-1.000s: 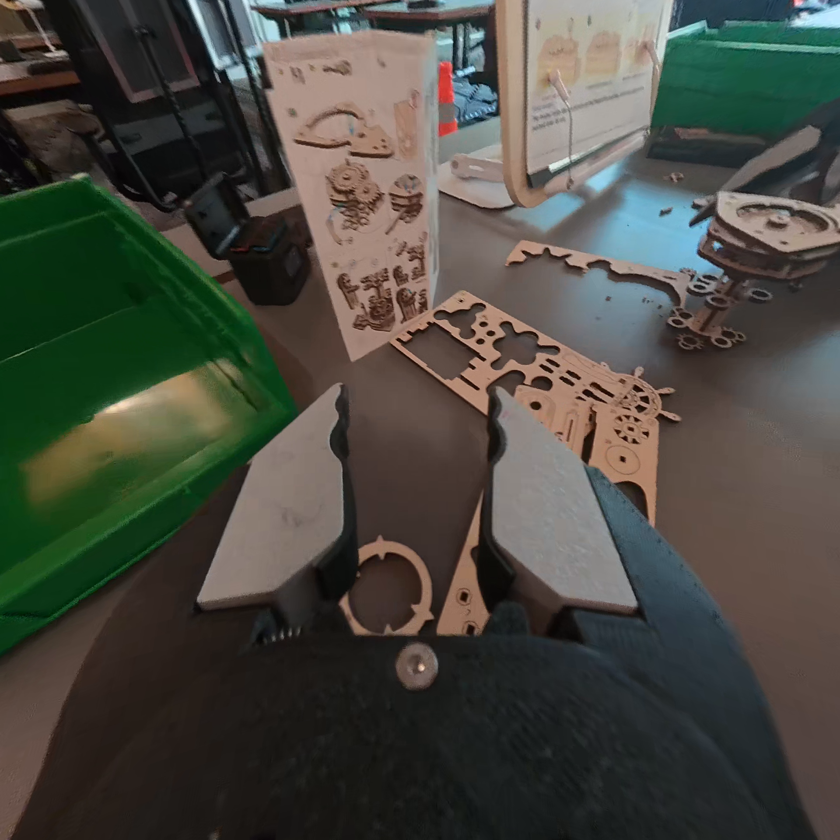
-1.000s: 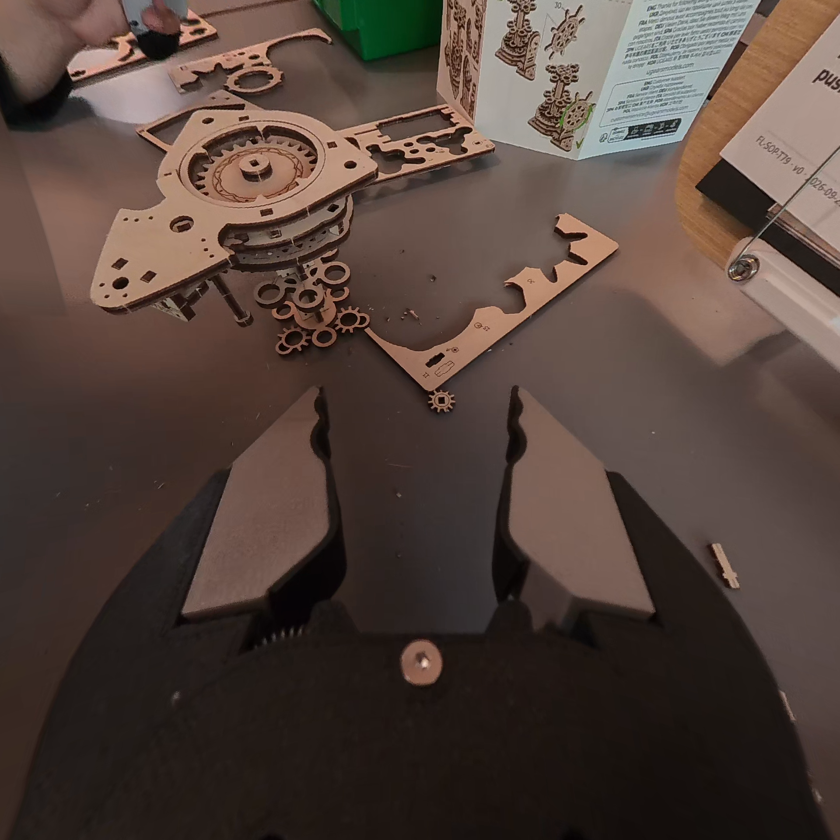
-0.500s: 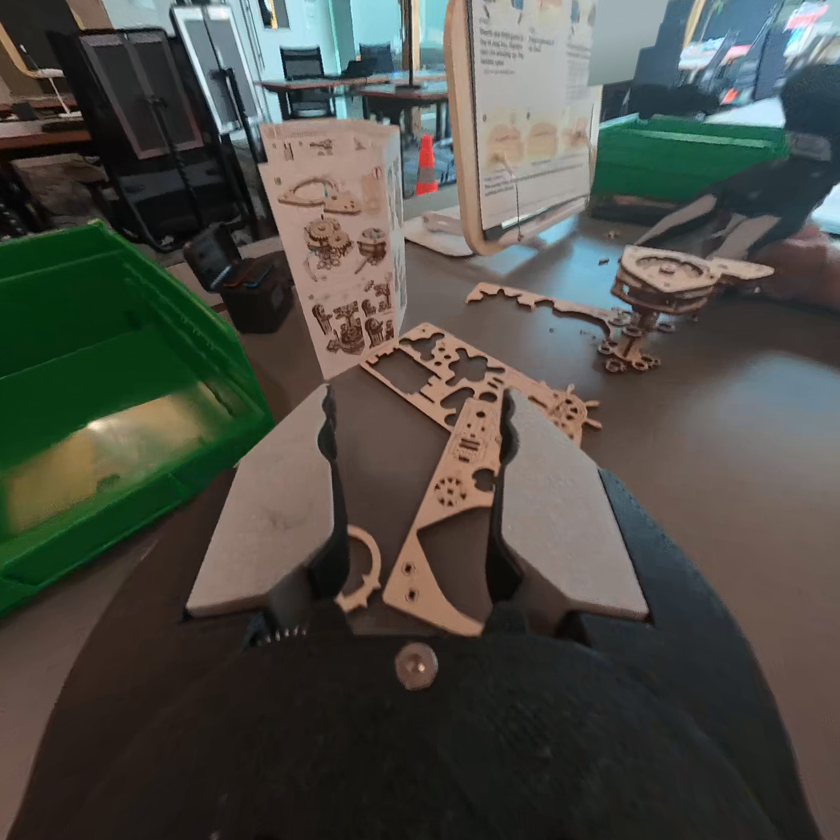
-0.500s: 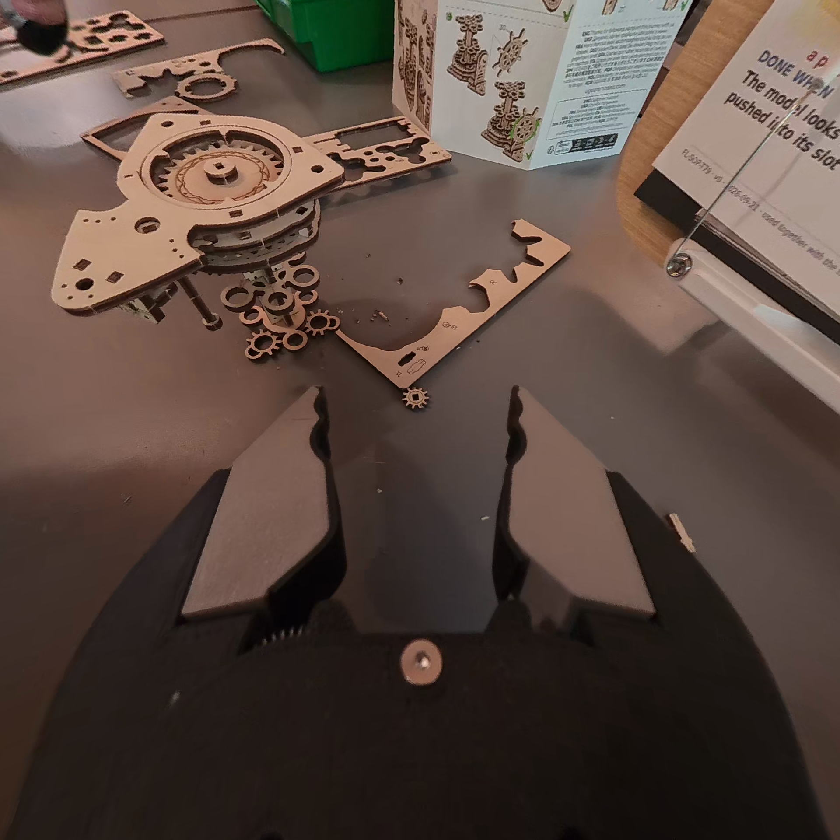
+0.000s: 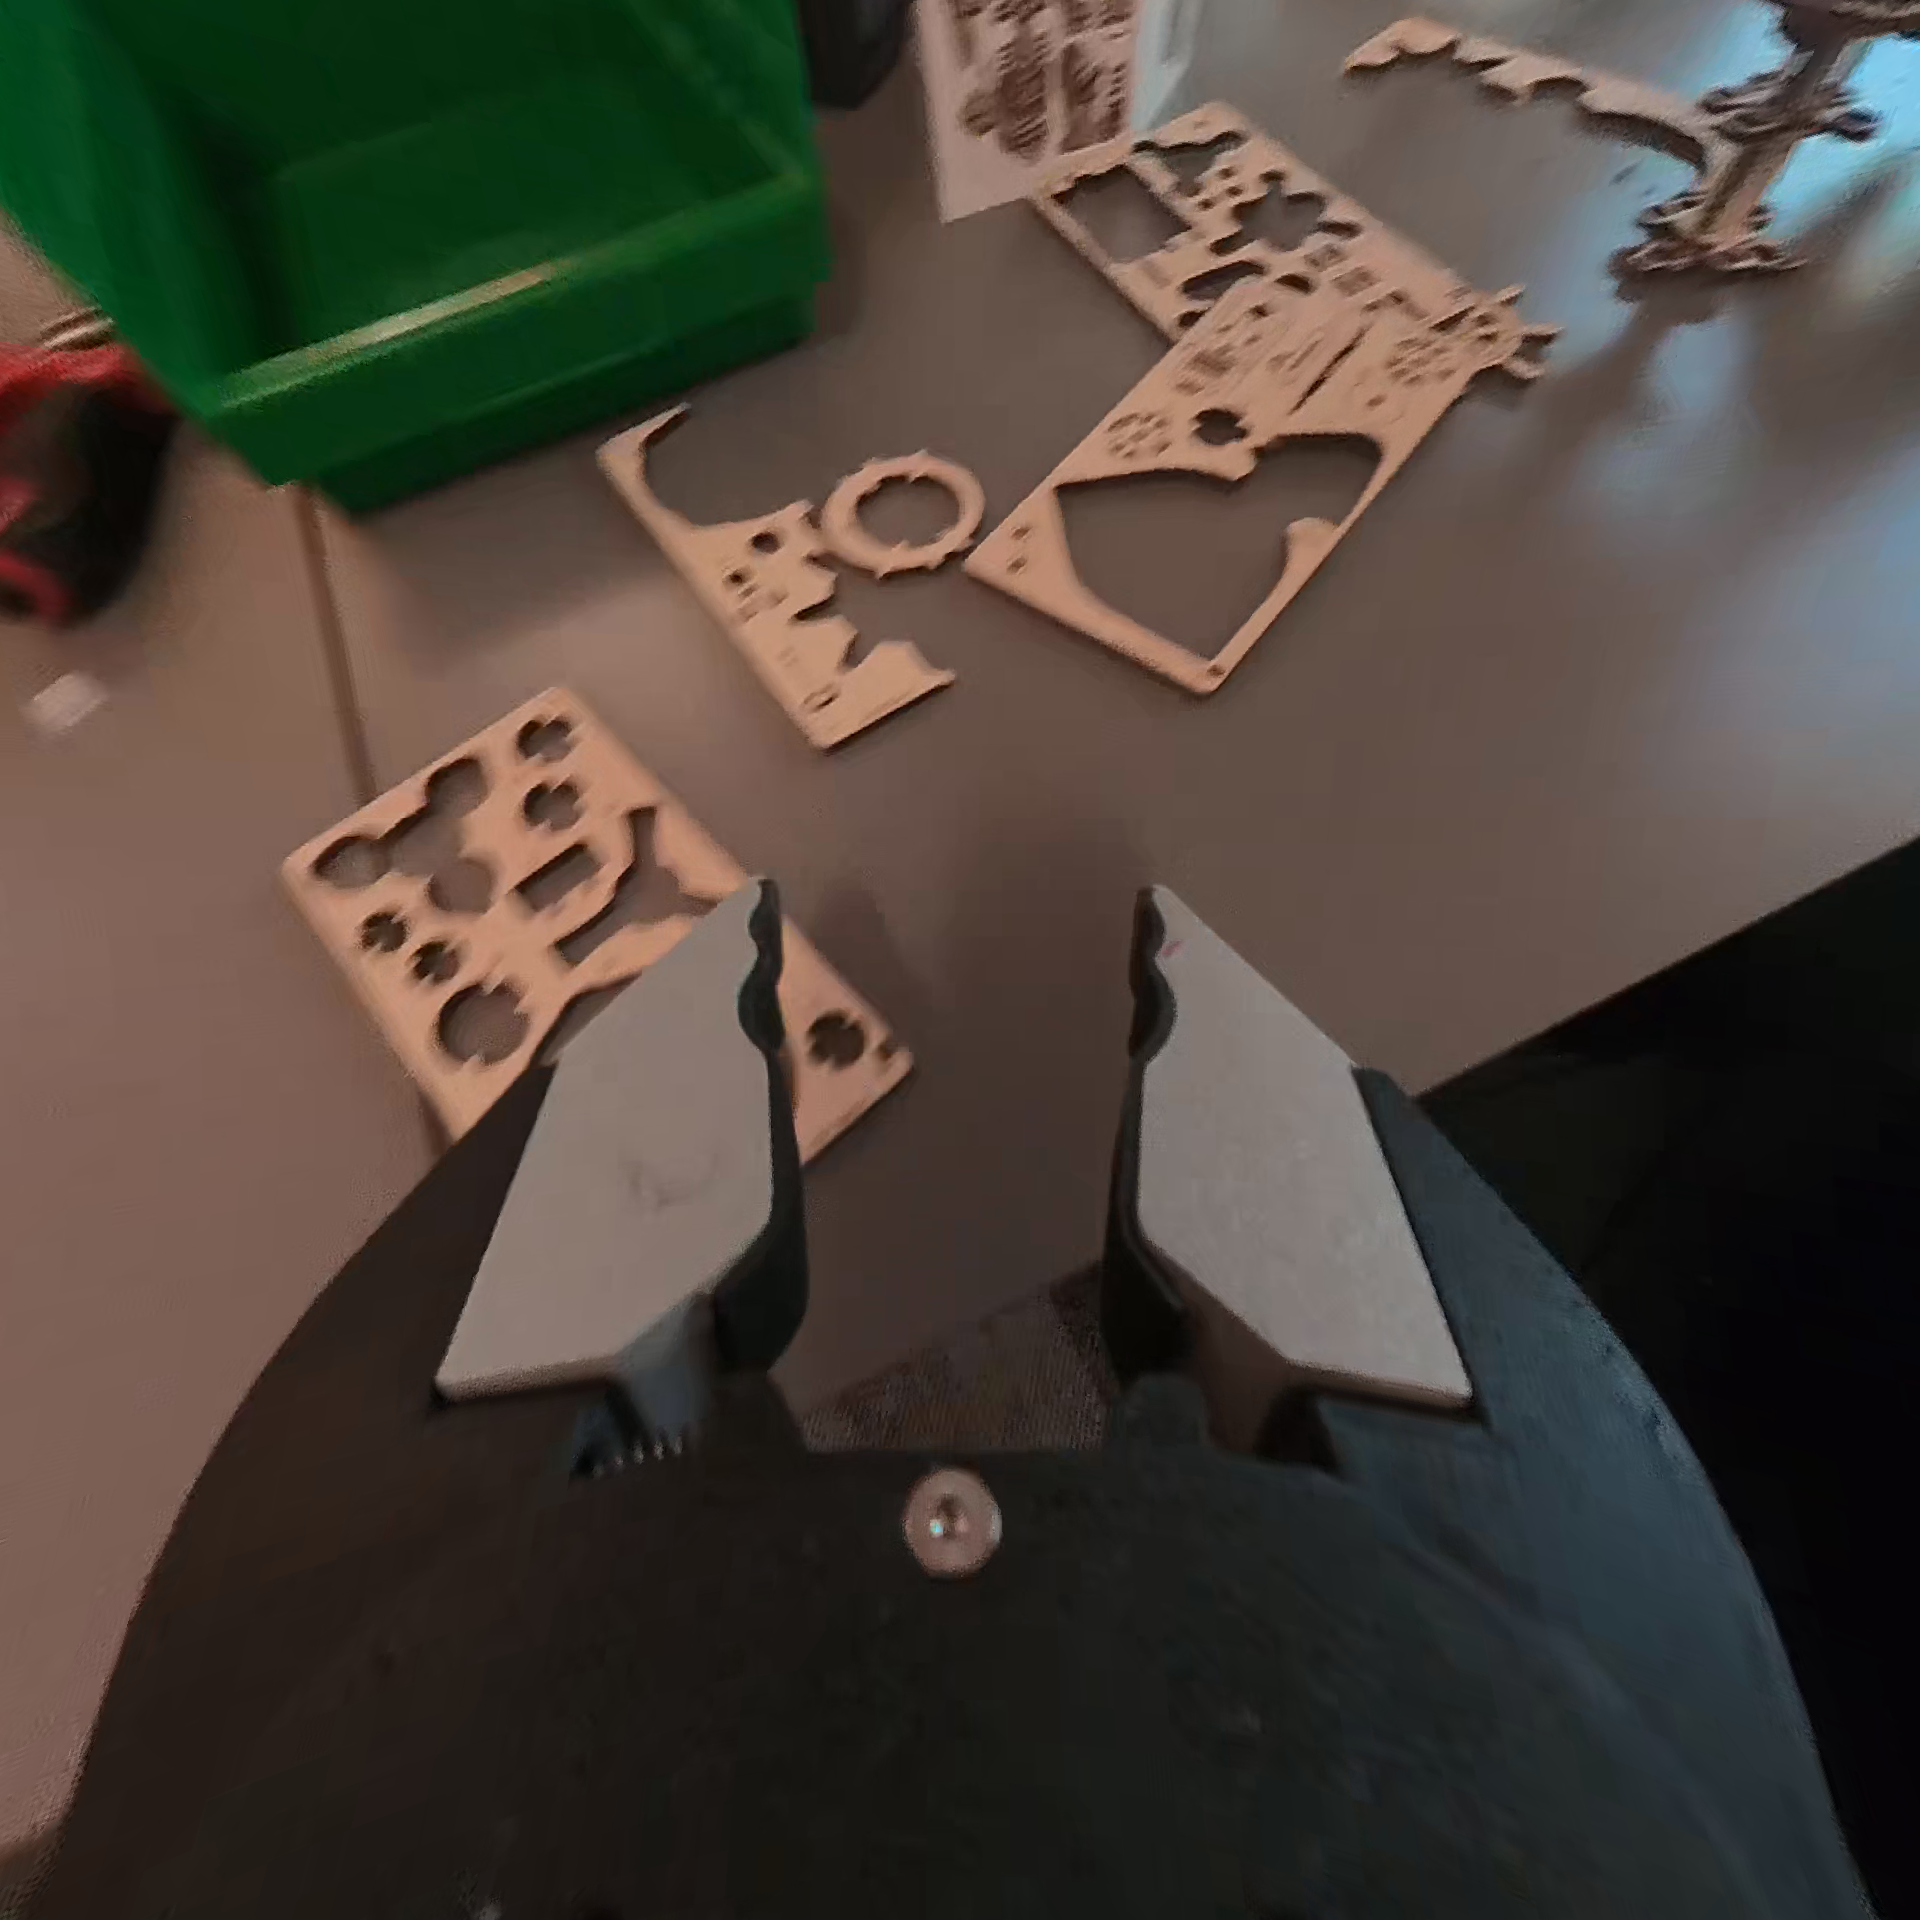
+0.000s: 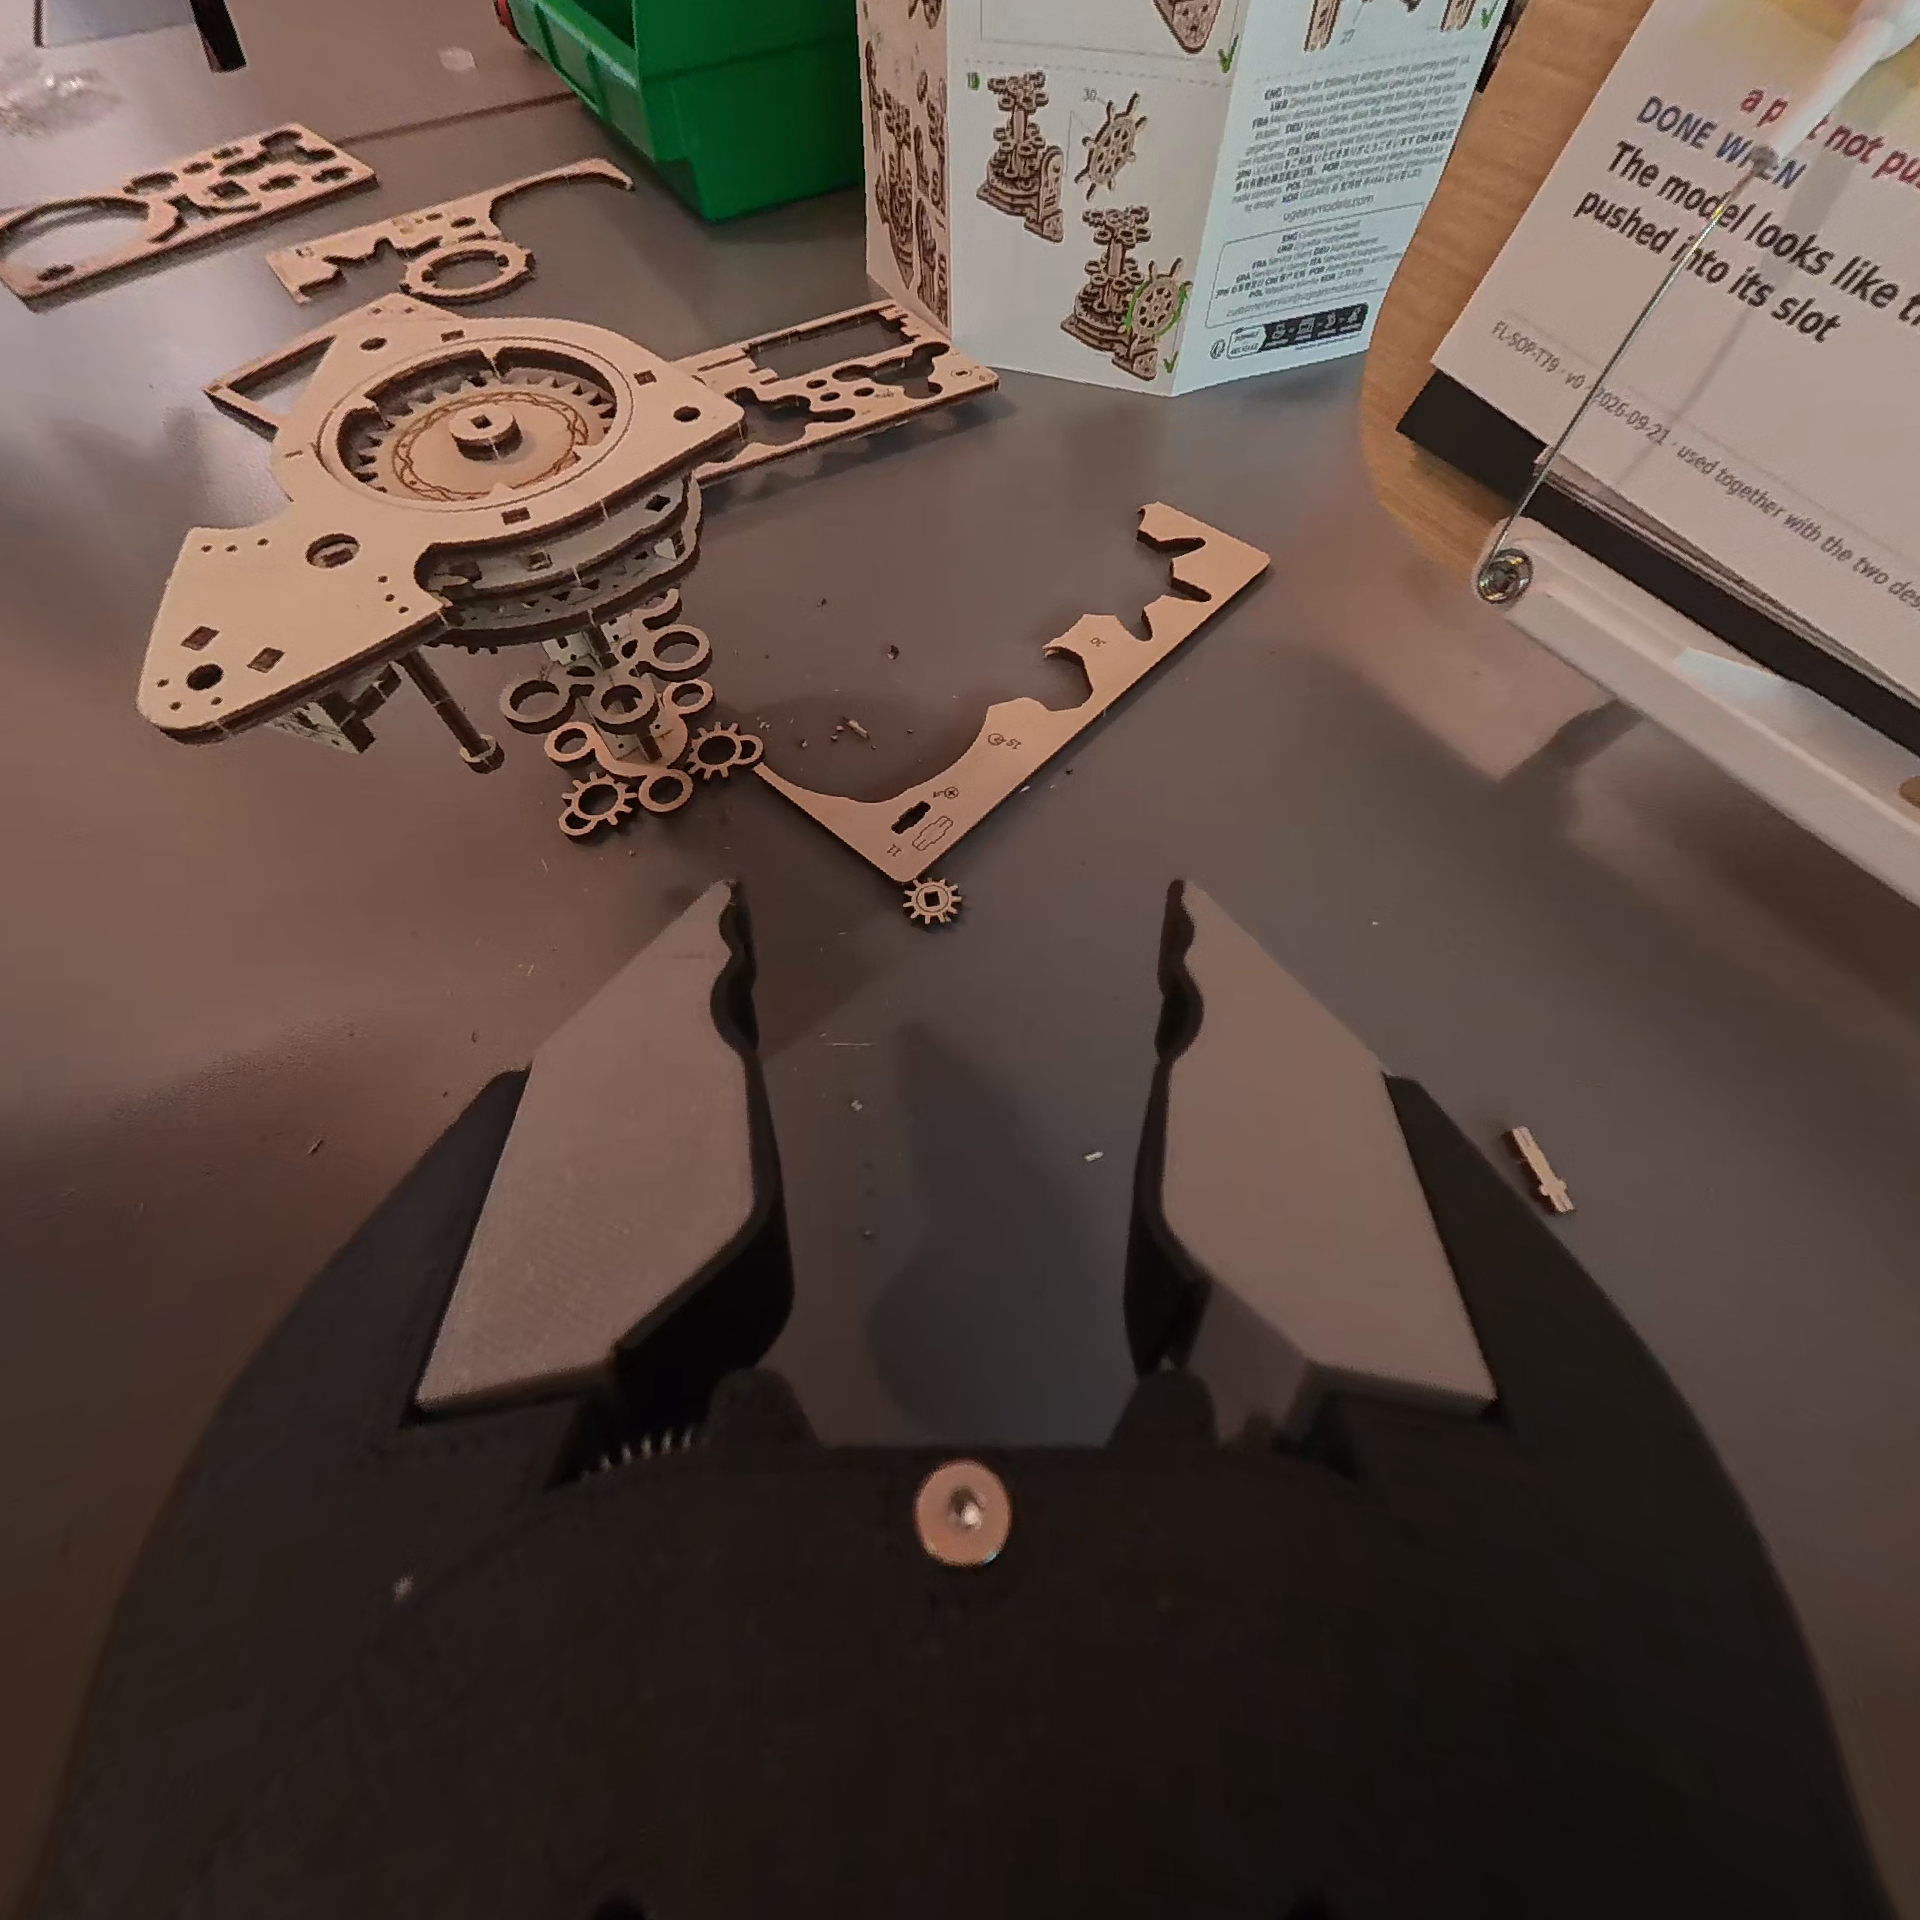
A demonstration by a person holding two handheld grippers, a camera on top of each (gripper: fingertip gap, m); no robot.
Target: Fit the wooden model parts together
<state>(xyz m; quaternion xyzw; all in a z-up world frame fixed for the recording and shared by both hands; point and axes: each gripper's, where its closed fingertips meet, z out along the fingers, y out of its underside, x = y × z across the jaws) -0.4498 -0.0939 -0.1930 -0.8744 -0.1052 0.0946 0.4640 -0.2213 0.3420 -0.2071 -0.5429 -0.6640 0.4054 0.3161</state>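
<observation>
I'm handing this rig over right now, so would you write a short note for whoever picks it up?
Left gripper: open, empty, above a punched-out wooden sheet near the green bin.
Right gripper: open, empty, just behind a small loose gear.
Partly built model stands on the table, untouched. A ring piece and a small peg lie loose. Other sheets are spread between bin and instruction leaflet.
Done: the model's geared base is assembled.
Left: pick the next part, probably the gear, and fit it.
</observation>
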